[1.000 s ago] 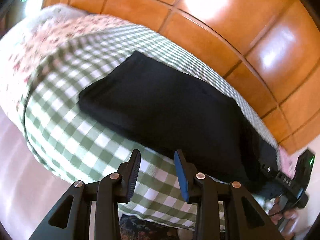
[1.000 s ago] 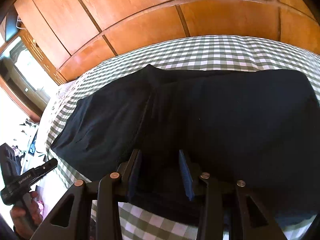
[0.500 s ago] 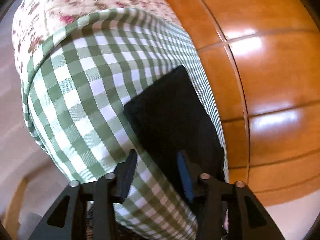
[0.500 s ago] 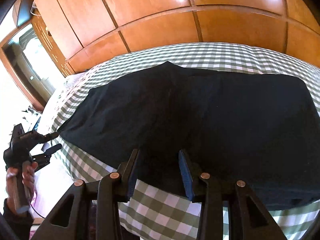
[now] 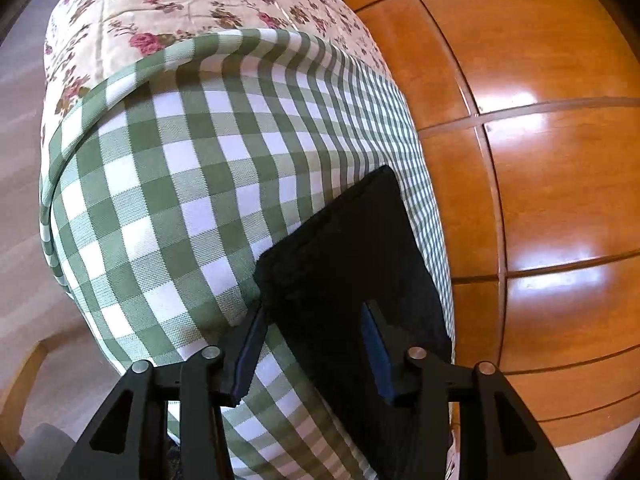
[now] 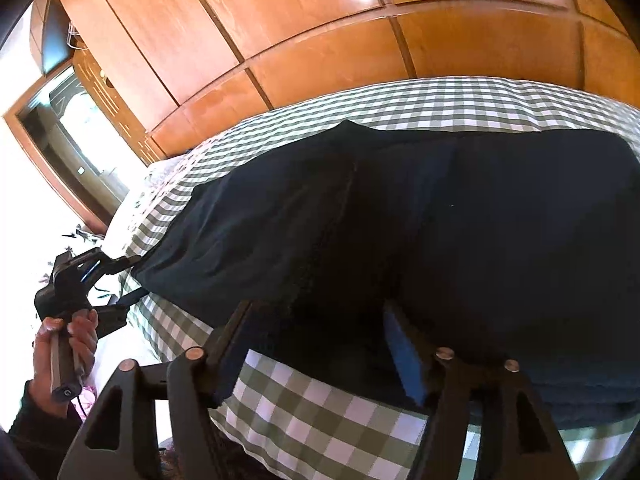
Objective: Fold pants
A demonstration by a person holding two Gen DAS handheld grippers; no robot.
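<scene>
Dark pants (image 6: 440, 220) lie flat across the green-and-white checked cloth (image 6: 320, 404) on the bed. My right gripper (image 6: 316, 320) hovers over their near edge. Its jaws are opening wide, the dark fabric lies under and between them, and neither pad presses on it. At the pants' left end my left gripper (image 6: 130, 278) straddles the corner. In the left wrist view that corner of the pants (image 5: 352, 280) lies between the closing jaws of the left gripper (image 5: 312, 320), with a gap still showing. A hand (image 6: 68, 344) holds the left gripper's handle.
Glossy wooden wardrobe panels (image 6: 320, 40) stand right behind the bed. A floral bedspread (image 5: 180, 8) lies beyond the checked cloth (image 5: 180, 200). The bed's edge drops to the floor (image 5: 20, 160) on the left. A bright doorway (image 6: 68, 128) is at the far left.
The left gripper rolled and swung down to the pants' end corner, which now sits between its jaws. The right gripper stayed over the near edge and its jaws spread wider.
</scene>
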